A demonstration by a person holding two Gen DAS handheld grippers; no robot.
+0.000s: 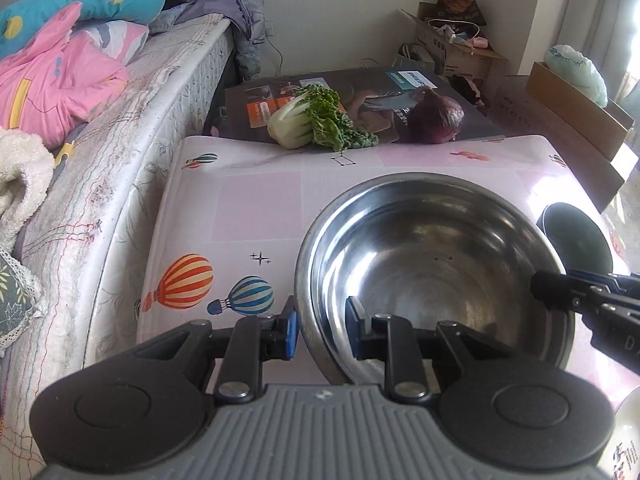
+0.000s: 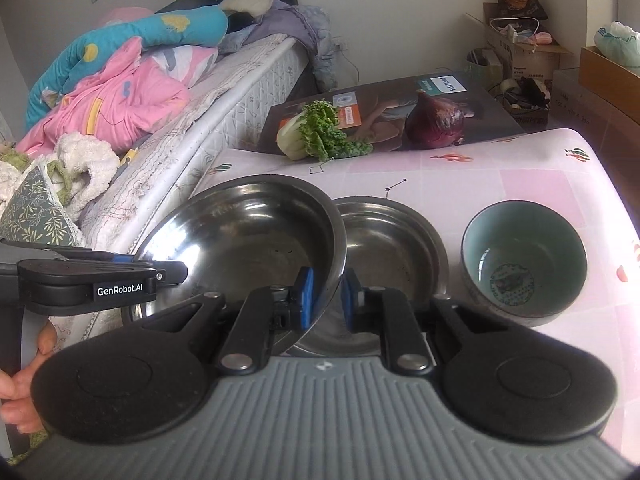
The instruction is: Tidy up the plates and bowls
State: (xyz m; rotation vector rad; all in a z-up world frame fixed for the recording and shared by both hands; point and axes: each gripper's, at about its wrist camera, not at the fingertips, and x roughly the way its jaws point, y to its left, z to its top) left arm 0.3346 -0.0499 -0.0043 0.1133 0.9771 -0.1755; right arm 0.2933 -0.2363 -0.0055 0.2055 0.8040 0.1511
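A large steel bowl (image 1: 432, 264) (image 2: 244, 240) is held tilted above the table by both grippers. My left gripper (image 1: 323, 330) is shut on its near-left rim, one blue pad outside and one inside. My right gripper (image 2: 327, 296) is shut on its right rim; it also shows at the right edge of the left wrist view (image 1: 568, 292). A second steel bowl (image 2: 394, 240) sits on the table just right of and partly under the held one. A ceramic bowl (image 2: 524, 256) with a pale green inside stands further right; its dark rim shows in the left wrist view (image 1: 576, 236).
The table (image 1: 256, 208) has a pink balloon-print cover. At its far edge lie a bok choy (image 2: 316, 132) and a red cabbage (image 2: 436, 122) on a Philips box (image 2: 472, 104). A bed (image 1: 92, 152) with bedding runs along the left. Cardboard boxes (image 1: 456, 44) stand at the back right.
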